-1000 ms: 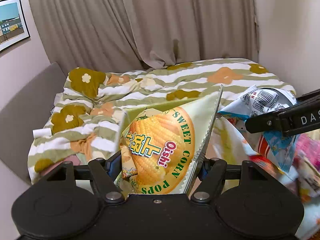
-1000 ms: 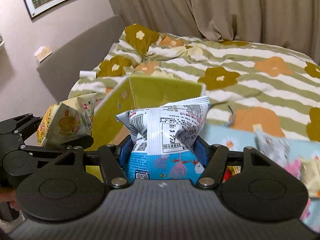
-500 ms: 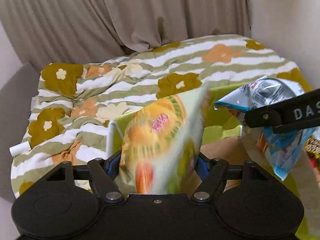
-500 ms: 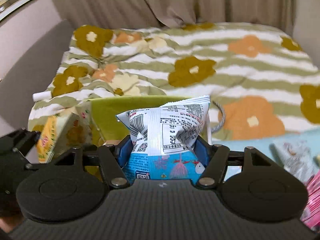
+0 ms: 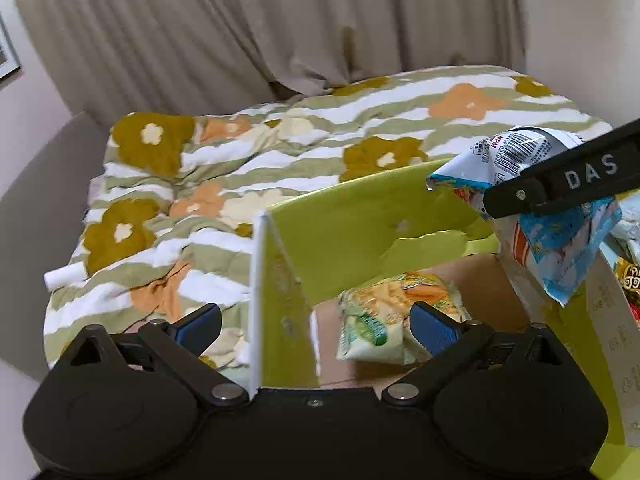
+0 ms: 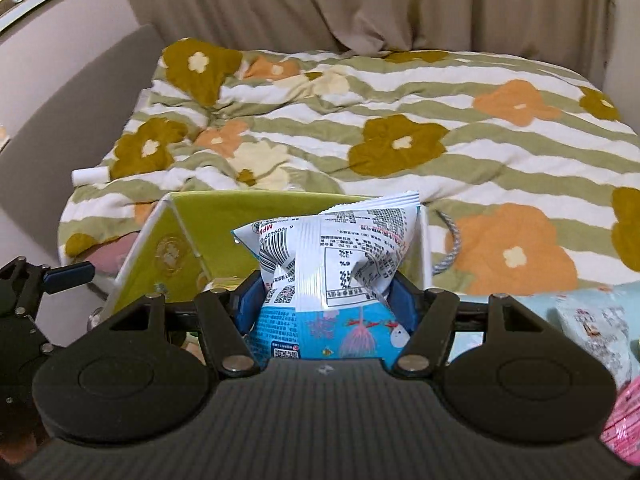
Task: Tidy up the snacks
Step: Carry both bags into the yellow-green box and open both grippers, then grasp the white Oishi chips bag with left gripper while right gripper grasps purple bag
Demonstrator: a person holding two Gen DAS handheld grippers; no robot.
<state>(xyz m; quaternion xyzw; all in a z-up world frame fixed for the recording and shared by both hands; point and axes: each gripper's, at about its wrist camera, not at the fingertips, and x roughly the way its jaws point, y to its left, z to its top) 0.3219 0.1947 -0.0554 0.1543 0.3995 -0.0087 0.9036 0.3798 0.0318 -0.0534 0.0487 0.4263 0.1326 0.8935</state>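
Corn bag (image 5: 400, 316) inside green box (image 5: 360, 216) on bed (image 6: 400, 120), between spread fingers of left hand-held gripper (image 5: 316, 324). Blue packet (image 6: 340, 272) clamped in right hand-held gripper (image 6: 326, 300), over box.

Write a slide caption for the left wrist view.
Open left hand-held gripper above the corn snack bag lying in the green box.

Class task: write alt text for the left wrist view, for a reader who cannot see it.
The open left gripper hangs over a green box where a corn snack bag lies. At right, the right gripper holds a blue snack packet; a floral quilt lies behind.
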